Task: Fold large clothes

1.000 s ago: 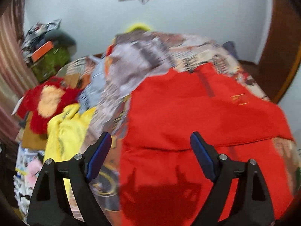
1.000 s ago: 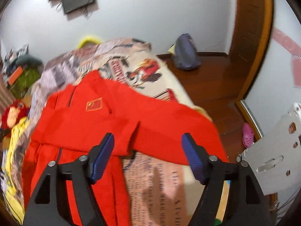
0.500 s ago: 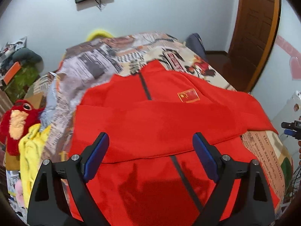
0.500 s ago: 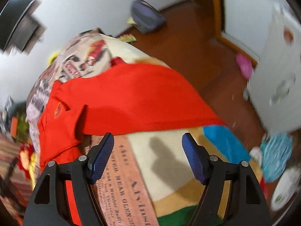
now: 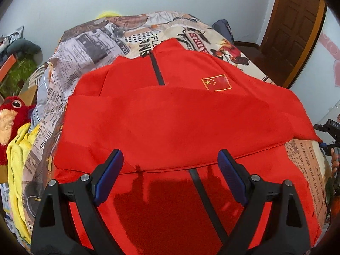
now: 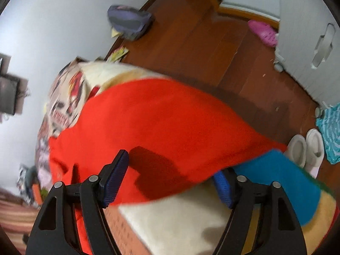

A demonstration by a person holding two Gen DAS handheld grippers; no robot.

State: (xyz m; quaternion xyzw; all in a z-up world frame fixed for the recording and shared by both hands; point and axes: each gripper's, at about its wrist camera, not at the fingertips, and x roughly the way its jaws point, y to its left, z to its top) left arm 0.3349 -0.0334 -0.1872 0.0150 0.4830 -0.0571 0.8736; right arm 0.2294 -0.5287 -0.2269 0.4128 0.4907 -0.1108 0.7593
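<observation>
Left wrist view, scanning left to right: a red plush toy (image 5: 9,114) and a yellow garment (image 5: 18,170) are lying at the bed's left edge. A newspaper-print bedspread (image 5: 89,42) is covering the bed, and the red jacket (image 5: 170,123) is lying flat on it, one sleeve folded across the chest. The left gripper (image 5: 170,176) is hovering over the jacket, jaws spread wide, gripping nothing. A wooden door (image 5: 295,21) is standing at the right.

Right wrist view: the right gripper (image 6: 167,178) is straddling the jacket's sleeve edge, jaws apart and just now narrowing, pads not pressing cloth. Wooden flooring (image 6: 212,48), a pink clog (image 6: 263,33) and white slippers (image 6: 306,146) are lying beyond.
</observation>
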